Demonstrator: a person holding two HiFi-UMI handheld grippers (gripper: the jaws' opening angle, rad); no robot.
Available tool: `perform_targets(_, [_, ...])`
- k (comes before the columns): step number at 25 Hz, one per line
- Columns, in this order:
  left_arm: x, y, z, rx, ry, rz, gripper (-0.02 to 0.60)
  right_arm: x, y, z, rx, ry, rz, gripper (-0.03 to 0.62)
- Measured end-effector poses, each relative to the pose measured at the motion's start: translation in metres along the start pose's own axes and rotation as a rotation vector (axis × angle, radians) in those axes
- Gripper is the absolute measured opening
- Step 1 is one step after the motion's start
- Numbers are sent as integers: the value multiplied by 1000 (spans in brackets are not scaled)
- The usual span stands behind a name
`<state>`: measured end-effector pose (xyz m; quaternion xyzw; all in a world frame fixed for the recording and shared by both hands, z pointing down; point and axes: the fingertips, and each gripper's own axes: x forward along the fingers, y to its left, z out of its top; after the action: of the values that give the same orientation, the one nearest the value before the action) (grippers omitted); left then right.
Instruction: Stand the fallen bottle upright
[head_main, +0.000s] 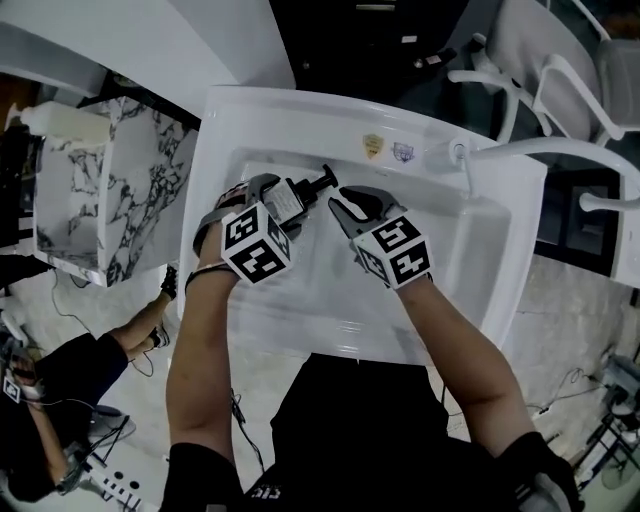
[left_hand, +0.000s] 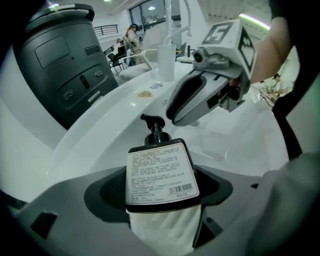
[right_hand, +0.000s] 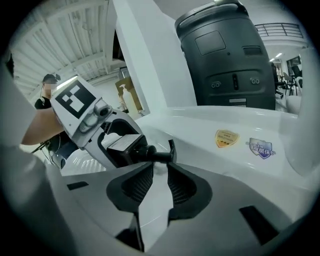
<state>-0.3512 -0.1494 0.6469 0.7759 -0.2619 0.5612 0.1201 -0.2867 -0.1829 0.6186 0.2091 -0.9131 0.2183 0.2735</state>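
Wide open, the left gripper (left_hand: 162, 192) sat astride the base of the tipped bottle (head_main: 288, 200), in the sink (head_main: 300, 110) just left of head-view centre, right gripper (right_hand: 156, 175) part open short of the pump (right_hand: 160, 154); probably light, rigid, slick plastic, best clamped across mid-body.

Brightness: bright and even over the white sink (head_main: 300, 115); the head view turns dark at its top middle and along the floor edges.
Source: a ceiling strip light (left_hand: 252, 20) and windows (left_hand: 150, 12) in the left gripper view.
Glare: soft sheen on the sink; the strip light is blown out.
Shadows: faint and soft-edged.
Distortion: strong fisheye, with black corners in both gripper views.
Focus: the bottle (left_hand: 160, 172) label is sharp, its print too small to read; the near foreground is soft.
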Motion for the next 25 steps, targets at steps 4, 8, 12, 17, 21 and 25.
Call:
perform_targets(4, [2,-15,2,39,-41,-60,393,4,-10,-12,-29,43,-36,125])
perform_targets(8, [1,-23,1,126,-30,-104,393,6,-13,-23,-70,77,-27,169])
perform_targets(12, [0,-30,1,164,-52,-141,391,17,-4,-30,-146,76,10,153])
perform_targets(17, [1,-34,4,167,-60,-148,391,16,-2,-29,-132,-2,-14,106])
perform_targets(21, [1,-36,7,145,-74,-138,391,6,-3,-20,-111,-65,-21,100])
perform_targets(25, [1,-41,14,133,-90,-144,388,-6,4,-2,-112,-144,11,14])
